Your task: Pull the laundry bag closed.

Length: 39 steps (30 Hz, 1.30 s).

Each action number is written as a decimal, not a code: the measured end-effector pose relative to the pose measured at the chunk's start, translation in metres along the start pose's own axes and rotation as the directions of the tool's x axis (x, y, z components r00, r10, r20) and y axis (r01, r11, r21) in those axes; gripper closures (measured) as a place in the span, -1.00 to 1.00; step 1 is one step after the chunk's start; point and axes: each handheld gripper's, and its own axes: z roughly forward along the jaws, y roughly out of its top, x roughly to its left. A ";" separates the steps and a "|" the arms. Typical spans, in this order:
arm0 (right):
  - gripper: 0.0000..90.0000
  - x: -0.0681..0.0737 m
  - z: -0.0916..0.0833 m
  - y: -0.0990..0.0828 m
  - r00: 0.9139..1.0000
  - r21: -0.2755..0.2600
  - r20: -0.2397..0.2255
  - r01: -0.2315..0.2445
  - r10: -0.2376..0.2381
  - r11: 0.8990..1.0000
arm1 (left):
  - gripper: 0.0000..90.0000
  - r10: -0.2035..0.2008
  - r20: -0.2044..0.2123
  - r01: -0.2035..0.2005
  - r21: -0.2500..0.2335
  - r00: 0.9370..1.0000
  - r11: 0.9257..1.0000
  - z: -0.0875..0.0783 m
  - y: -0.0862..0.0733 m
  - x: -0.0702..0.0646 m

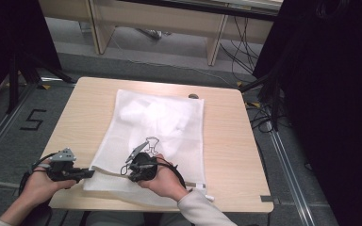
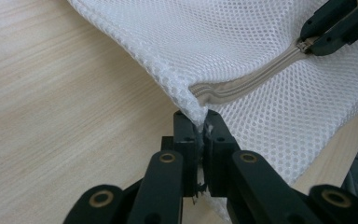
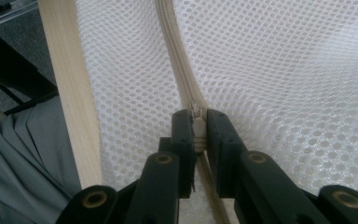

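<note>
Left gripper (image 2: 200,126) is pinching the mesh bag's (image 1: 155,127) corner; right gripper (image 3: 199,123) is clamping the zipper pull (image 3: 196,122), zipper (image 2: 242,84) running toward upper right

Bare table (image 1: 226,141) lies open on both sides of the mesh bag (image 1: 160,122); a small dark object (image 1: 193,96) sits by its far corner.

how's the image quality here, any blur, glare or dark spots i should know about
High view: the white mesh bag is washed out at its middle, hiding the weave, and both side edges of the frame fall into near black. Left gripper view: sharp on the bag corner clamped by the left gripper, softer on the near jaw links. Right gripper view: even light, the zipper crisp, the right gripper slightly soft at the bottom.
</note>
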 end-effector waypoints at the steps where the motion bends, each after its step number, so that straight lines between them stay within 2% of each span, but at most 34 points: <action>1: 0.83 0.000 0.000 0.000 1.000 0.000 0.000 0.000 0.000 1.000 | 0.89 0.000 0.000 0.000 0.000 1.000 1.000 0.000 0.000 0.000; 14: 0.83 -0.001 -0.004 -0.003 1.000 0.007 0.012 -0.007 0.007 1.000 | 0.89 -0.002 -0.005 0.002 0.004 1.000 1.000 0.000 0.000 0.000; 16: 0.83 -0.001 -0.005 -0.004 1.000 0.004 0.009 -0.011 0.011 1.000 | 0.89 -0.007 -0.004 0.007 -0.016 1.000 1.000 0.001 -0.001 0.000; 19: 0.83 -0.001 -0.005 -0.004 1.000 0.003 0.016 -0.011 0.011 1.000 | 0.89 -0.007 -0.005 0.007 -0.015 1.000 1.000 0.001 -0.001 0.000; 20: 0.83 -0.001 -0.006 -0.004 1.000 0.002 0.013 -0.006 0.006 1.000 | 0.89 -0.004 -0.005 0.004 -0.018 1.000 1.000 0.001 -0.001 0.000; 21: 0.83 -0.001 -0.006 -0.004 1.000 0.003 0.015 -0.007 0.007 1.000 | 0.89 0.014 -0.007 -0.014 0.001 1.000 1.000 0.000 -0.001 0.001; 22: 0.83 -0.001 -0.006 -0.004 1.000 0.005 0.016 -0.007 0.007 1.000 | 0.89 -0.006 -0.004 0.006 -0.018 1.000 1.000 0.001 -0.001 0.000; 23: 0.83 -0.001 -0.006 -0.004 1.000 0.005 0.016 -0.007 0.007 1.000 | 0.89 -0.006 -0.004 0.006 -0.018 1.000 1.000 0.001 -0.001 0.000; 24: 0.83 -0.001 -0.007 -0.005 1.000 0.004 0.018 -0.006 0.006 1.000 | 0.89 0.006 -0.007 -0.006 -0.008 1.000 1.000 0.001 -0.001 0.001; 26: 0.83 -0.001 -0.007 -0.005 1.000 0.006 0.009 -0.012 0.011 1.000 | 0.89 0.004 -0.011 -0.004 -0.001 1.000 1.000 0.000 0.000 0.001; 27: 0.83 -0.002 -0.008 -0.006 1.000 0.004 0.020 -0.012 0.012 1.000 | 0.89 0.000 -0.008 0.000 0.005 1.000 1.000 0.000 0.000 0.001; 29: 0.83 -0.002 -0.008 -0.006 1.000 0.005 0.017 -0.012 0.012 1.000 | 0.89 0.000 -0.003 0.000 0.003 1.000 1.000 0.000 0.000 0.001; 30: 0.83 -0.003 -0.008 -0.007 1.000 0.004 0.018 -0.012 0.011 1.000 | 0.89 -0.015 -0.008 0.014 -0.007 1.000 1.000 0.001 -0.001 0.000; 31: 0.83 -0.003 -0.008 -0.007 1.000 0.004 0.018 -0.012 0.011 1.000 | 0.89 0.000 -0.011 0.000 0.006 1.000 1.000 0.000 0.000 0.000; 39: 0.83 -0.003 -0.011 -0.009 1.000 0.004 0.024 -0.018 0.018 1.000 | 0.89 0.003 -0.006 -0.003 0.004 1.000 1.000 0.000 0.000 0.001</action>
